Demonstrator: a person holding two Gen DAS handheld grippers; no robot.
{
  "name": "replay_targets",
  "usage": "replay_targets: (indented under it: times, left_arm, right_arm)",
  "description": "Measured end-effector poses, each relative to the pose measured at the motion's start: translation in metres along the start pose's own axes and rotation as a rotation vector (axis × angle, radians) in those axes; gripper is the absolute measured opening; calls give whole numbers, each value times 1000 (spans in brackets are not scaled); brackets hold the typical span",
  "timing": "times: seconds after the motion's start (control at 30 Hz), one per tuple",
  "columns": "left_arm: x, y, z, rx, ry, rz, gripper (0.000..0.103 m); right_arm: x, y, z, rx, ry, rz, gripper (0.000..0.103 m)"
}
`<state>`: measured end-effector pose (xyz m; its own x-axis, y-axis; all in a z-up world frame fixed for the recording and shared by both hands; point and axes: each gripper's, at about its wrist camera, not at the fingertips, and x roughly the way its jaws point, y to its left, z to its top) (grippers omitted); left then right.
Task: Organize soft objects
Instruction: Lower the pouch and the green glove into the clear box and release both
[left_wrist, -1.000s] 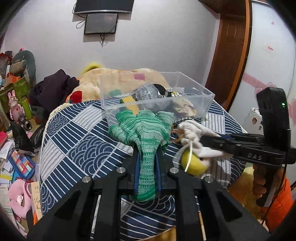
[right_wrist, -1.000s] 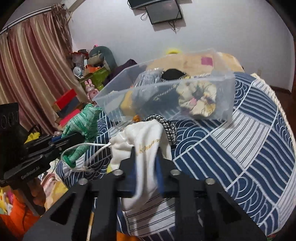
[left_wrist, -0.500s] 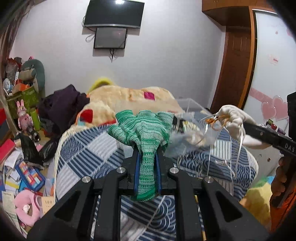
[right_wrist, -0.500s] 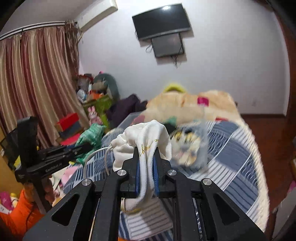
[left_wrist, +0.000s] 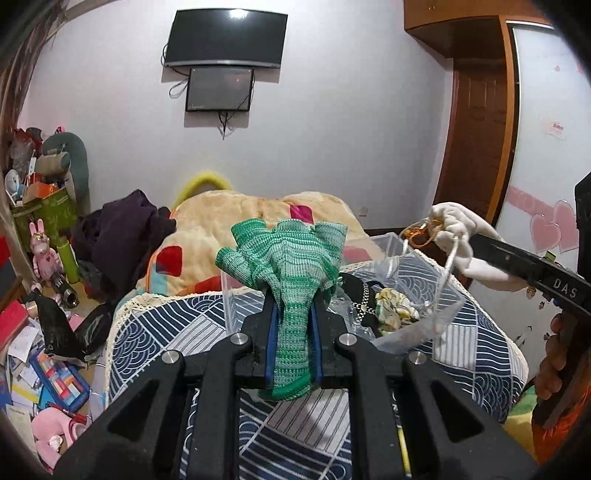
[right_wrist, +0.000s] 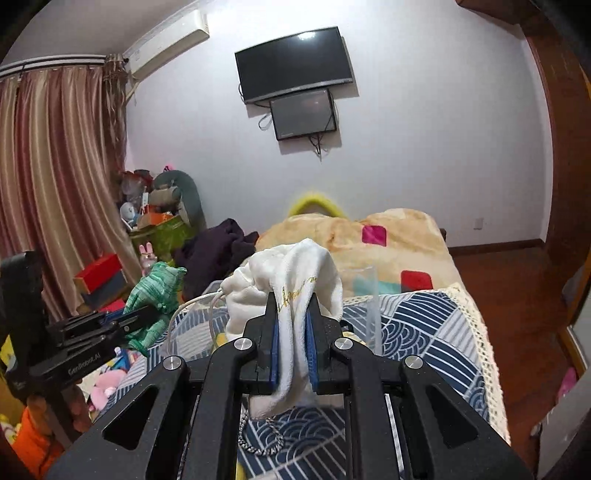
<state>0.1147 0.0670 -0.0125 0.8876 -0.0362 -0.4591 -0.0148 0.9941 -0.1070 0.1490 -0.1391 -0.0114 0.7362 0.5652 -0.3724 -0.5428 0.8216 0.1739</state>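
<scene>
My left gripper (left_wrist: 293, 314) is shut on a green knitted glove (left_wrist: 288, 258), held up above the bed; it also shows in the right wrist view (right_wrist: 155, 291). My right gripper (right_wrist: 291, 306) is shut on a white drawstring pouch (right_wrist: 295, 273), seen at the right of the left wrist view (left_wrist: 458, 229) with its cord hanging. A clear plastic box (left_wrist: 424, 295) sits on the blue patterned bedspread (left_wrist: 166, 332) below both grippers. It holds a floral scrunchie (left_wrist: 395, 310), a chain and dark items.
A beige blanket (left_wrist: 229, 221) and dark clothes (left_wrist: 122, 229) lie at the bed's far end. Toys, boxes and papers (left_wrist: 37, 350) clutter the floor at left. A wooden door (left_wrist: 476, 140) stands at right. A braided cord (right_wrist: 258, 439) lies on the bedspread.
Both grippers rose from beside the box to well above it, each still holding its item. The box now lies below them and the view tilted up toward the wall.
</scene>
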Motion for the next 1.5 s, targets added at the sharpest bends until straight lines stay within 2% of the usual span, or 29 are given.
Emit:
replay_targets:
  times: [0.27,0.4,0.6,0.7,0.77,0.87,0.93,1.1,1.13,1.27,1.3,1.33,1.43,1.5]
  left_arm:
    - [51,10,-3,-43,95,-6,14]
    - [71,9,-9,-26,138,4,14]
    - [90,5,-18,-8,183,28,15]
    - [86,3,-19,5,176,41,22]
    - [81,5,-20,-17,178,18,28]
    - [74,7,-21,-36,174,4,36]
    - [69,7,-21,-39,168,-2,42]
    - [53,6,-24,-43,154,-14,50]
    - [49,7,-25,-52,148,-18,55]
    - [33,9,-28,-72,139,-38,67]
    - [29,9,-30,-72,138,-49,67]
    - [26,9,-31,-67,137,-50,68]
    - [18,4,-35,-43,130,-17,80]
    - [11,1,-41,-28,131,-21,80]
  right_arm:
    - [49,1,-10,-21,126,-29,11]
    - [64,0,-19,-47,183,-45,11]
    - [65,-4,-23,-53,190,-60,17]
    - [61,-3,-23,-80,201,-77,22]
    - [60,-1,-22,-105,200,-92,23]
    - [52,-2,-24,-116,193,-100,35]
    - [48,-3,-24,-121,185,-112,49]
    - [30,-7,-21,-110,169,-92,65]
    - [28,-6,-22,-109,169,-84,71]
    - [13,-2,-29,-118,157,-68,80]
    - [9,0,-33,-118,153,-67,86]
    - [7,1,-37,-115,152,-60,88]
    - [9,7,-50,-126,192,-25,88]
    - [14,9,-59,-137,227,3,88]
